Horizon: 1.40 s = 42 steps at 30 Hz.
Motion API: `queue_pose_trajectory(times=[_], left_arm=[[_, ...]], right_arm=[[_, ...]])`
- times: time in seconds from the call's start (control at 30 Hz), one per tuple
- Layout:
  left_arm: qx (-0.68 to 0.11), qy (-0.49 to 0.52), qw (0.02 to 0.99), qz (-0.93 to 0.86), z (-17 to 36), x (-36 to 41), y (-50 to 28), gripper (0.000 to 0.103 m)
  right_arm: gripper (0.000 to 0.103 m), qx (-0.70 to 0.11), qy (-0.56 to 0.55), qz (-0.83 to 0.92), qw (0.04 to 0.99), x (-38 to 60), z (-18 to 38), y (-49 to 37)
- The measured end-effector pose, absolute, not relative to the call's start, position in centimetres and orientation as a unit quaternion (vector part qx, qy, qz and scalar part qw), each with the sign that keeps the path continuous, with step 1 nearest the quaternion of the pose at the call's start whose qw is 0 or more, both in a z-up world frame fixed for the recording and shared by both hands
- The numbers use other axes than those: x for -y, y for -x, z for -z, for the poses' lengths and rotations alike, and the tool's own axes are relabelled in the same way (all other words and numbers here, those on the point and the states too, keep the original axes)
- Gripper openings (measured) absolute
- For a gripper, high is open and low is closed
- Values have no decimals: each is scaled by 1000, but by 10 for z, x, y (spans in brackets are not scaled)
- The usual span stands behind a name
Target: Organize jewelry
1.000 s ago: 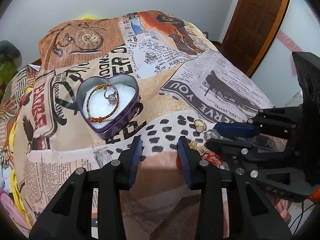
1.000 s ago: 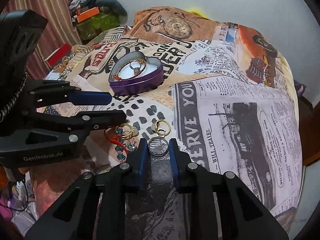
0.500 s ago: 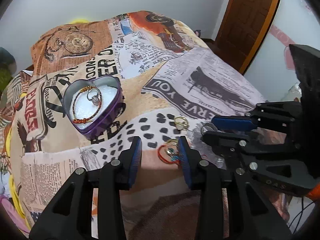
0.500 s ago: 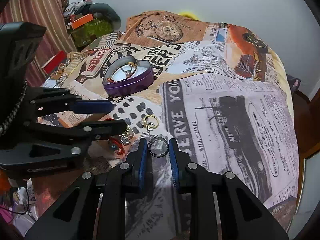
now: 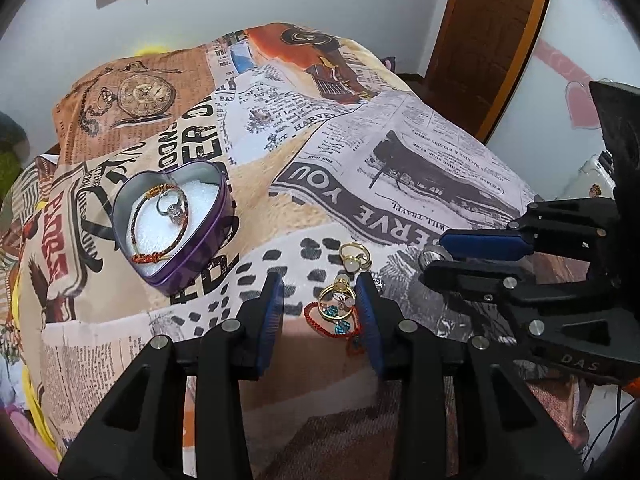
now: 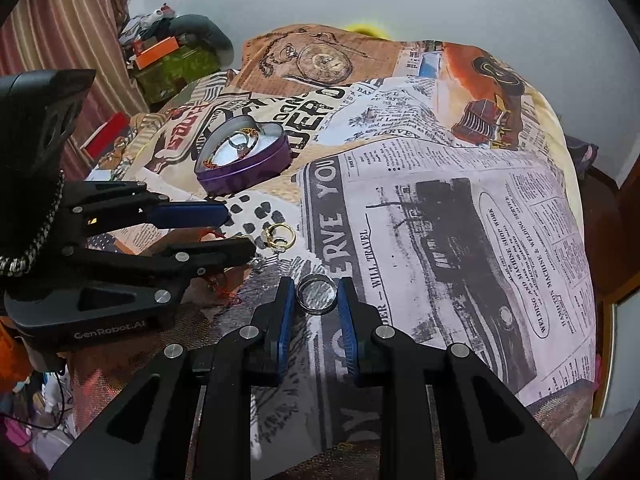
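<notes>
A purple heart-shaped tin sits on the printed bedspread, holding a red-gold bracelet and a silver ring. My right gripper is shut on a silver ring, held above the cloth; the ring also shows in the left wrist view. My left gripper is open, its fingers either side of a pile of loose jewelry: a red cord, gold ring and blue stones. A gold ring lies just beyond.
The bedspread covers a bed that falls away at the right. A wooden door stands at the back right. Boxes and clutter sit at the far left by a curtain.
Both grippers have pulled back and up. The right gripper lifted the silver ring off the cloth. The loose jewelry pile now lies between the left gripper's fingers.
</notes>
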<state>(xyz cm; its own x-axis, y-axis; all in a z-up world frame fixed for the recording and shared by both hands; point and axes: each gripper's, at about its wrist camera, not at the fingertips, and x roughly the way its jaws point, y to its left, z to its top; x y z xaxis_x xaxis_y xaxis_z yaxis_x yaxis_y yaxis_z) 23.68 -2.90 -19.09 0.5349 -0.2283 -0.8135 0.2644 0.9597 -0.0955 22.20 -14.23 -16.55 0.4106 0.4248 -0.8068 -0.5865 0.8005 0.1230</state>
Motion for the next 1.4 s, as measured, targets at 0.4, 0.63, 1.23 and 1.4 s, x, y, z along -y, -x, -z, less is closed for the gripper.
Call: queue_pose_trajectory(times=[0.4,0.63,1.23,1.4], left_arm=[[-456,-35,874,165,190,38,-237,20],[-444,-16,882,158,177,30,-231,6],[-462,34,873,152,166,7,-241,19],[-464,17,874,146,175,7,-230,27]], right_arm=[[20,-448,81,-303,837,146,162,-220],[20,-435,75,-300,846,150,147,-219],[20,-433,64,-297,849,154,140,-213],[20,-438,60,-297,846,157,144,-216]])
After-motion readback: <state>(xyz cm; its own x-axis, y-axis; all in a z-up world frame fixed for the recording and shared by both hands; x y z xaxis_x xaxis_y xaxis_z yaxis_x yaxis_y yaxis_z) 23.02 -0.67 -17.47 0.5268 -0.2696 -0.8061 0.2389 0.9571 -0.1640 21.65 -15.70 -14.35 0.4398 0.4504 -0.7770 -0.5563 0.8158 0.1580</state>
